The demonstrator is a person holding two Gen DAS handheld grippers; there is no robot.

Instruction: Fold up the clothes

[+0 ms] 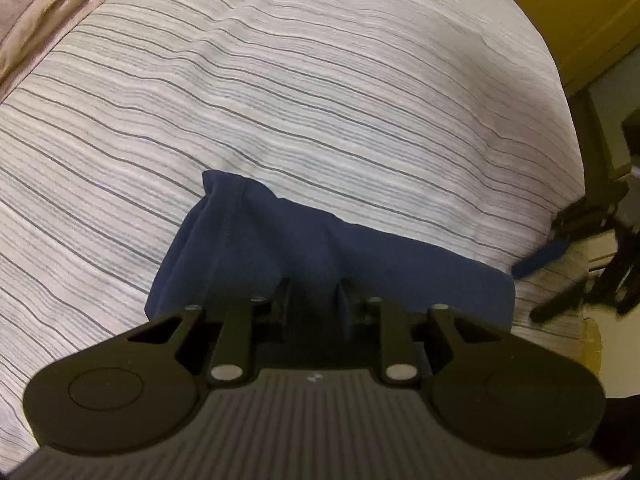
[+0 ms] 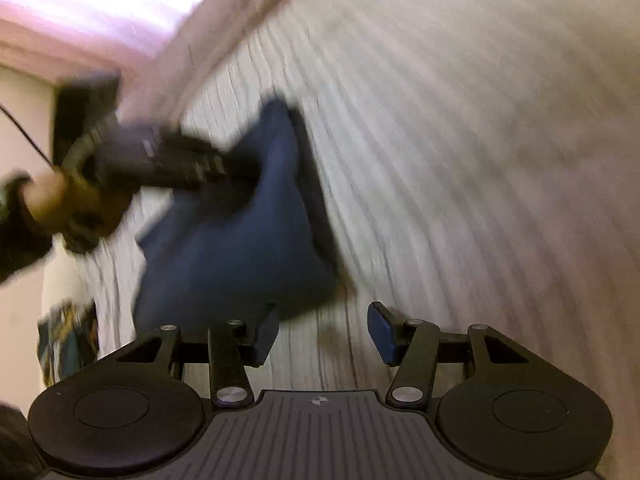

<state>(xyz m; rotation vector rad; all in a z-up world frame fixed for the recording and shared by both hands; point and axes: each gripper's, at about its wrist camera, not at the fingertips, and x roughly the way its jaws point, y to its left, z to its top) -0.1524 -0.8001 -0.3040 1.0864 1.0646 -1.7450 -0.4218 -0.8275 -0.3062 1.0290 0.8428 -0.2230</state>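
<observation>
Left wrist view: the left gripper (image 1: pixel 313 300) pinches the navy garment (image 1: pixel 280 248) – its length running rightward toward the wide, empty right gripper (image 2: pixel 322 334).

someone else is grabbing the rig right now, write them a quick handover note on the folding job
Left gripper: shut on the dark navy blue fabric garment, bunched between its fingers.
Right gripper: open and holding nothing, beside the garment's near edge; that view is motion-blurred.
The garment lies partly gathered on the white bedspread with thin grey stripes. A pinkish folded cloth sits at the bed's far left corner.
Done: one side gripped.
Left: probably take the free edge with the right gripper, spread the garment flat, then fold it.
</observation>
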